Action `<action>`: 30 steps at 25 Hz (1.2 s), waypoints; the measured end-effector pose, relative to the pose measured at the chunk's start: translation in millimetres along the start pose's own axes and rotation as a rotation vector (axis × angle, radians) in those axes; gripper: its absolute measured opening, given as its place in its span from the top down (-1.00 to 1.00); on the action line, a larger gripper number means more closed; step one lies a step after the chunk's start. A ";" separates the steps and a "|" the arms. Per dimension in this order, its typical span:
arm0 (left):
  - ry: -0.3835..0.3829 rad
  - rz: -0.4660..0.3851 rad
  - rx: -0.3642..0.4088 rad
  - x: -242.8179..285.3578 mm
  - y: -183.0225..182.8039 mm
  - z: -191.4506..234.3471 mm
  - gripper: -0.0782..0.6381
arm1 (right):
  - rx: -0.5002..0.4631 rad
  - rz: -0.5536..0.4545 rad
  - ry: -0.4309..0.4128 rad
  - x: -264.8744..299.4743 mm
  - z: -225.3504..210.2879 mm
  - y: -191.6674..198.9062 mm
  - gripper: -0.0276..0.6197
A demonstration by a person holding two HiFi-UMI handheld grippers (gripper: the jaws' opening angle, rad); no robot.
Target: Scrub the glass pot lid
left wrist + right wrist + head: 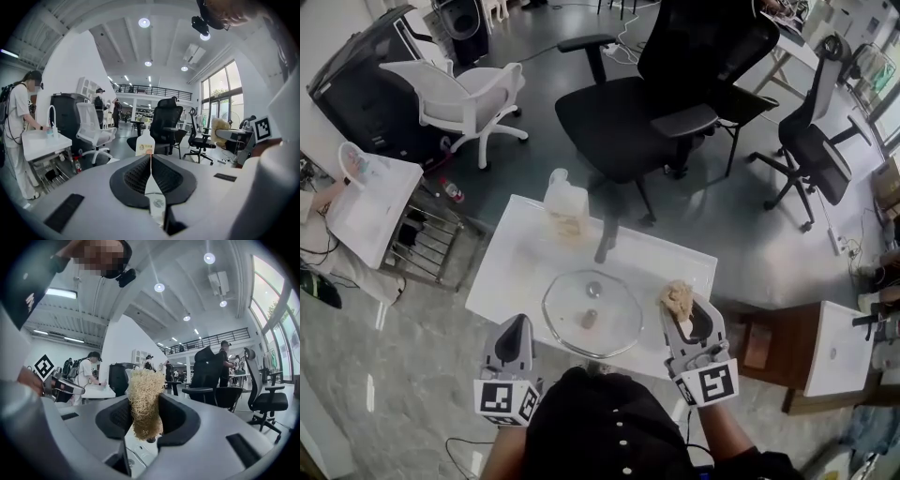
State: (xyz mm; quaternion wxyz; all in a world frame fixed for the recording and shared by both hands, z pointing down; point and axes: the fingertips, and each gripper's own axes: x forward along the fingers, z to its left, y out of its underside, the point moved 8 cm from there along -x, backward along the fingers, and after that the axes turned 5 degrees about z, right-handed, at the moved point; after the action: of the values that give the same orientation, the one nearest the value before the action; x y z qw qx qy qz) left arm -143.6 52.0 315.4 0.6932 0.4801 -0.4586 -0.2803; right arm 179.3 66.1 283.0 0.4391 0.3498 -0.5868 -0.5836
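While the round clear glass pot lid (pixel 592 312) lies flat, knob up, on the white bench (pixel 511 258), the left hand-held gripper (pixel 517 323) is closed and empty — the right hand-held gripper (pixel 684 314) clamps a tan fibrous scrubber (pixel 677 298); a pale plastic bottle (pixel 566 208) stands beyond.

Open tabletop (pixel 508 272) left of the lid (pixel 592 313) — bottle (pixel 566 208) stands behind.

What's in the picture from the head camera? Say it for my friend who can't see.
A round glass pot lid lies flat on a white table, between two hand-held grippers. The right gripper is shut on a tan scrubber beside the lid; the left gripper is shut and empty. A bottle stands at the table's far edge.
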 end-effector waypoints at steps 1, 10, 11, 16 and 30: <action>0.008 0.021 -0.004 2.3 4.4 3.2 0.70 | -0.018 0.015 -0.005 2.9 2.5 2.1 0.44; 0.058 0.196 -0.141 41.4 50.3 29.7 0.70 | -0.265 0.169 -0.078 46.5 16.6 38.2 0.44; 0.062 0.221 -0.169 44.2 56.5 31.5 0.68 | -0.307 0.219 -0.103 50.2 18.4 47.2 0.44; 0.101 0.354 -0.291 62.6 90.9 36.8 0.19 | -0.427 0.280 -0.194 81.8 26.8 86.4 0.44; 0.120 0.555 -0.550 100.4 153.8 43.4 0.10 | -0.623 0.403 -0.459 174.2 64.2 196.4 0.44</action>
State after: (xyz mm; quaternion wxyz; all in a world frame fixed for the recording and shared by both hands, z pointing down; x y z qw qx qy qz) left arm -148.5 9.8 499.3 0.8710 0.1498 -0.4374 -0.1664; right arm 75.6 -55.8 500.7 0.4871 -0.0597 -0.5216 -0.6979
